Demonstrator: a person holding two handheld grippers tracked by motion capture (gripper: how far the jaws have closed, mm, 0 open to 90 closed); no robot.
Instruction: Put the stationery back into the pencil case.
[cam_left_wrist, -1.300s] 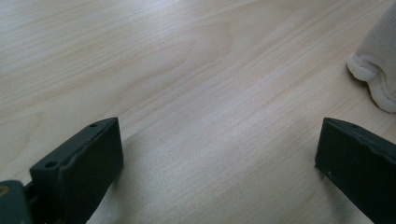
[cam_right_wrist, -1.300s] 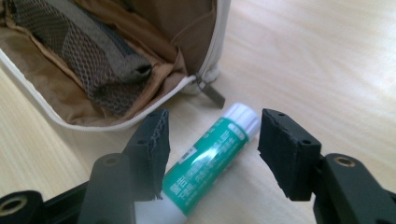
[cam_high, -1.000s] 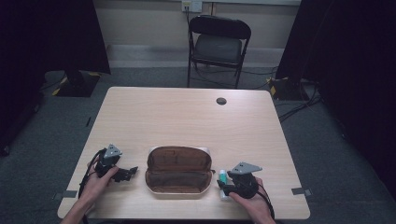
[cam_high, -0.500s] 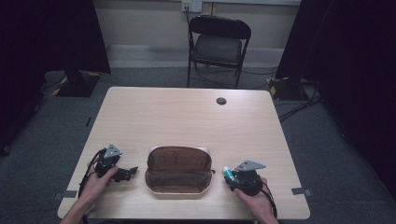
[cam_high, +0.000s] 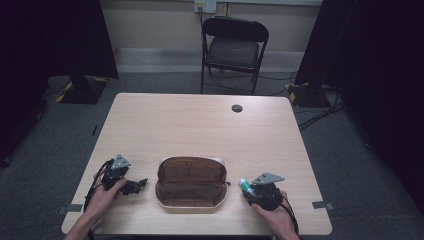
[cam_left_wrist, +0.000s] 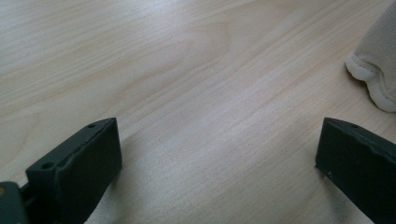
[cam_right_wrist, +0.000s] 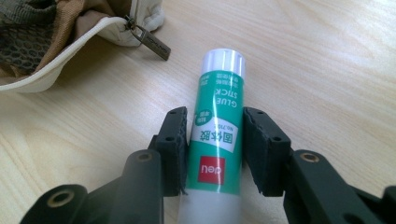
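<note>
A brown zip pouch (cam_high: 191, 182) lies open near the table's front edge, its cream rim and zipper pull (cam_right_wrist: 149, 39) showing in the right gripper view. Just right of it, my right gripper (cam_high: 248, 191) (cam_right_wrist: 215, 116) holds a green-and-white glue stick (cam_high: 244, 184) (cam_right_wrist: 215, 135) lying on the wood. Its jaws have just been closing, and the pads now press both sides of the stick. My left gripper (cam_high: 140, 184) (cam_left_wrist: 219, 135) rests left of the pouch, open, with bare table between its jaws. A corner of the pouch (cam_left_wrist: 378, 70) shows beyond them.
The light wooden table (cam_high: 200, 125) has a round black cable hole (cam_high: 237, 108) at the back. A black folding chair (cam_high: 234, 45) stands behind the table. Dark curtains hang on both sides of the room.
My right hand has shifted slightly to the right, away from the pouch, with the glue stick at its jaws. The left hand and the pouch have not moved.
</note>
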